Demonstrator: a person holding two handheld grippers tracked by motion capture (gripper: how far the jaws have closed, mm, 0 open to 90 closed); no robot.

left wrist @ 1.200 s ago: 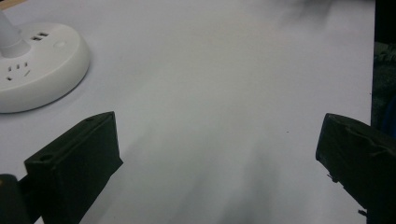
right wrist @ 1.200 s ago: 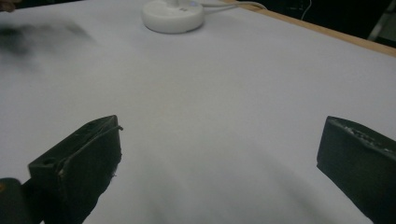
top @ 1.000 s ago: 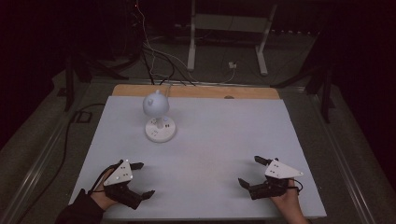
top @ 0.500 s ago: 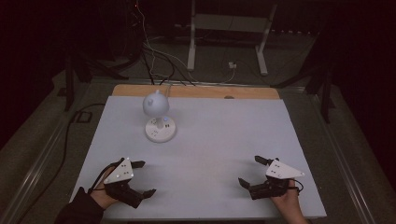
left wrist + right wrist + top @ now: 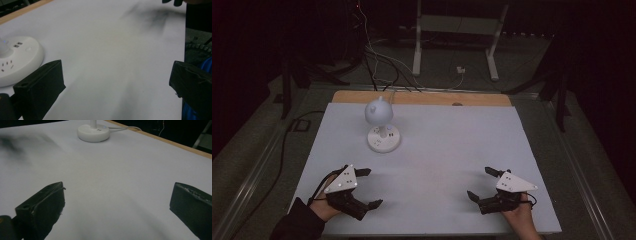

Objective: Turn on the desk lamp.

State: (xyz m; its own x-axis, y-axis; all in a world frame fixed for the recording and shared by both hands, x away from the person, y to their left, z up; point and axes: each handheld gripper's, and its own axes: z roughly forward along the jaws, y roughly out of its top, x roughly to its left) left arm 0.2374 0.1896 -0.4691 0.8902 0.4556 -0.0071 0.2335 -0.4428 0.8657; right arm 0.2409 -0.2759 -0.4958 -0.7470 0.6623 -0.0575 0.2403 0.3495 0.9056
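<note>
White lamp base (image 5: 383,139) (round, w/ sockets) sits on table (image 5: 452,150), both grippers apart.

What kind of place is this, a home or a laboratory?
Probably a laboratory or recording room, not a home. A white table stands in a dark room, bare but for a small white lamp. Loose cables and a metal stand are on the floor behind it.
</note>
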